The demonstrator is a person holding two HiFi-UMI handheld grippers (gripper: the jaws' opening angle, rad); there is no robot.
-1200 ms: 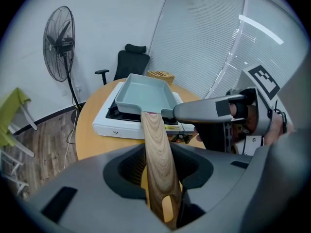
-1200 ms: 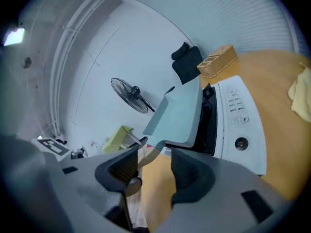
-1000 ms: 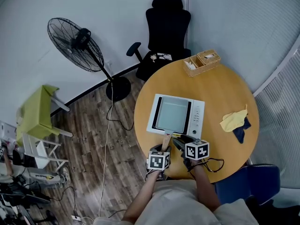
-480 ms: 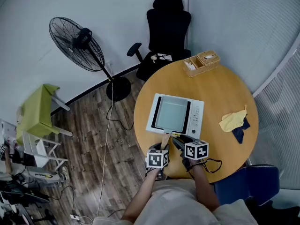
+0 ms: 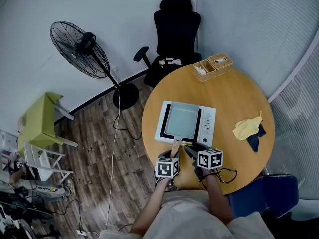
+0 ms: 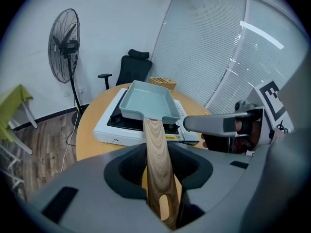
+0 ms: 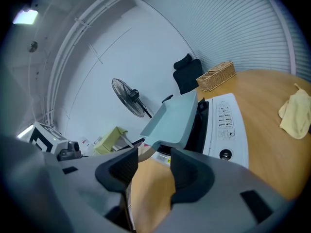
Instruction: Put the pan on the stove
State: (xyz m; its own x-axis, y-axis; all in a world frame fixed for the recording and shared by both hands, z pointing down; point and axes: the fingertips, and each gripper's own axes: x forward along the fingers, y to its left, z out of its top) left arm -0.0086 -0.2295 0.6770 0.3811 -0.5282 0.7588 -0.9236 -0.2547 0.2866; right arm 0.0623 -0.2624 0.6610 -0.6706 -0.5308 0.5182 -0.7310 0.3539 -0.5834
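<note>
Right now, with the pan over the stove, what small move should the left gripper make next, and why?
Probably open the left gripper and release: its jaws clamp the wooden handle of the pan, which already appears to rest on the stove. The right gripper is open, holding nothing.

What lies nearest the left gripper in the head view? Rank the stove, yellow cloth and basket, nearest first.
1. The stove, just ahead of the left gripper.
2. The yellow cloth, off to the right.
3. The basket, farthest ahead, on the far side.
</note>
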